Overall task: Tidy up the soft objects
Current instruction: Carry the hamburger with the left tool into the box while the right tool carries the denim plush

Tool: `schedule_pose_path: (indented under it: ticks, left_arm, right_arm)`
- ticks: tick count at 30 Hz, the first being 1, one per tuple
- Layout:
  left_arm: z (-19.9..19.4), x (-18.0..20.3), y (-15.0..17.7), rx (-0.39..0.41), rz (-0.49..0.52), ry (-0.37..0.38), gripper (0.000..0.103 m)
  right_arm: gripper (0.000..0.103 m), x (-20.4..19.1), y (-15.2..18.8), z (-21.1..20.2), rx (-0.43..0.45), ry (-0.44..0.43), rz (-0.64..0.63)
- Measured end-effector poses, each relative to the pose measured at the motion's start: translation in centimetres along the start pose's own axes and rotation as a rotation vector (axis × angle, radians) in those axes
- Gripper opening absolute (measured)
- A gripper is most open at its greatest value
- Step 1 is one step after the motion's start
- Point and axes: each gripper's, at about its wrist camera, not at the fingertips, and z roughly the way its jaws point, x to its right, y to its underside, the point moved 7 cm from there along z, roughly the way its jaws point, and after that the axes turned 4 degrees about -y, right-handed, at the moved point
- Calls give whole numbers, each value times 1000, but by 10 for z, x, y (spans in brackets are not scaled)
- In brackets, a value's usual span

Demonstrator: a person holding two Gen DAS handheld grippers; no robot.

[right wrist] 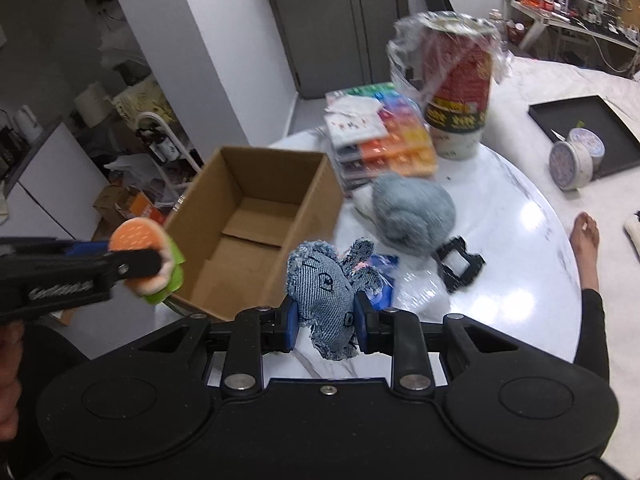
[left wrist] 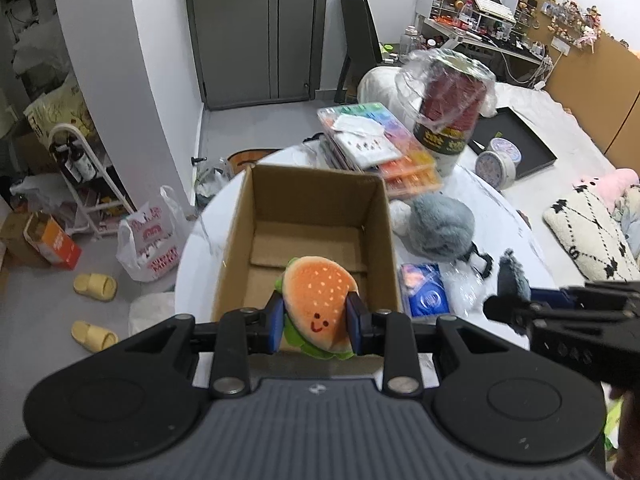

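Here, one burger plush point(left wrist: 318, 306), one denim elephant point(right wrist: 326, 300), one cardboard box point(left wrist: 312, 196).

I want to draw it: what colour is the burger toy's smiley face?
Red, on the burger toy's orange bun; best seen in the left wrist view.

Left gripper point(left wrist: 316, 322) clamped on a burger plush point(left wrist: 318, 304), blue pads pressing both its sides, held over the near edge of the open cardboard box point(left wrist: 316, 236), which is empty inside. Right of the box on the white round table point(left wrist: 504, 216): grey fluffy plush point(left wrist: 442, 226), blue packet point(left wrist: 426, 290) near the box's front right corner, and the right gripper point(left wrist: 508, 304) coming in from the frame edge with a grey-blue fabric toy point(left wrist: 512, 274) at its tip. Behind the box, touching its far right corner: stack of colourful plastic cases point(left wrist: 384, 148), with a plastic-wrapped instant noodle cup point(left wrist: 450, 108) just beyond that.
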Motion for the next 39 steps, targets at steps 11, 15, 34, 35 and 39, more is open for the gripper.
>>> schedule_pose_path:
  ticks: [11, 15, 34, 35, 39]
  left_arm:
    - [36, -14, -37, -21, 7, -36, 30]
    - [55, -17, -44, -43, 4, -45, 30]
    - [129, -14, -63, -136, 28, -70, 32]
    - [131, -14, -63, -138, 26, -67, 33]
    - [134, -13, -65, -136, 20, -61, 35]
  right_arm:
    - [27, -17, -25, 16, 12, -52, -8]
    - [27, -23, -33, 24, 16, -73, 3]
    - [27, -22, -51, 80, -43, -126, 55]
    - [27, -22, -51, 81, -45, -126, 60]
    - [27, -17, -51, 88, -51, -122, 77]
